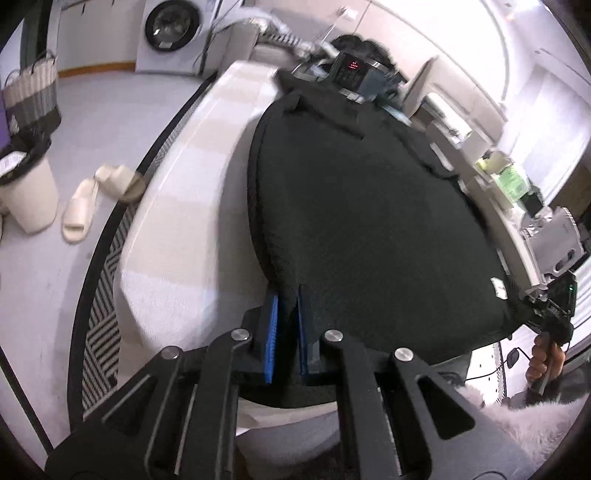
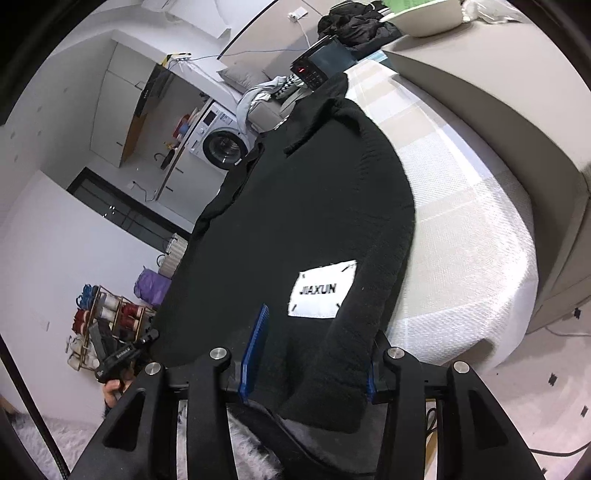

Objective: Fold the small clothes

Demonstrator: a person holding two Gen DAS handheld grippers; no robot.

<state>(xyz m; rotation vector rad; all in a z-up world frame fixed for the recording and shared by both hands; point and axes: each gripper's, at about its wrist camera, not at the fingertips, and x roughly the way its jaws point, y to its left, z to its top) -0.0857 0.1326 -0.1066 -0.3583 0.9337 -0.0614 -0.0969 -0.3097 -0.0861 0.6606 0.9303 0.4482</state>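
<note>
A black knitted garment lies spread flat on a bed with a white and beige checked cover. My left gripper is shut on its near hem, with a thin fold of fabric pinched between the blue pads. In the right wrist view the garment shows a white "JIAXUN" label. My right gripper stands open around the near corner; the cloth drapes between the fingers and hides most of the right pad. Each gripper appears in the other's view, hand-held at the hem: the right, the left.
On the floor to the left are pale slippers, a white bin, a striped basket and a patterned rug. A washing machine stands behind. A device with red lights and dark clothes sit at the bed's far end.
</note>
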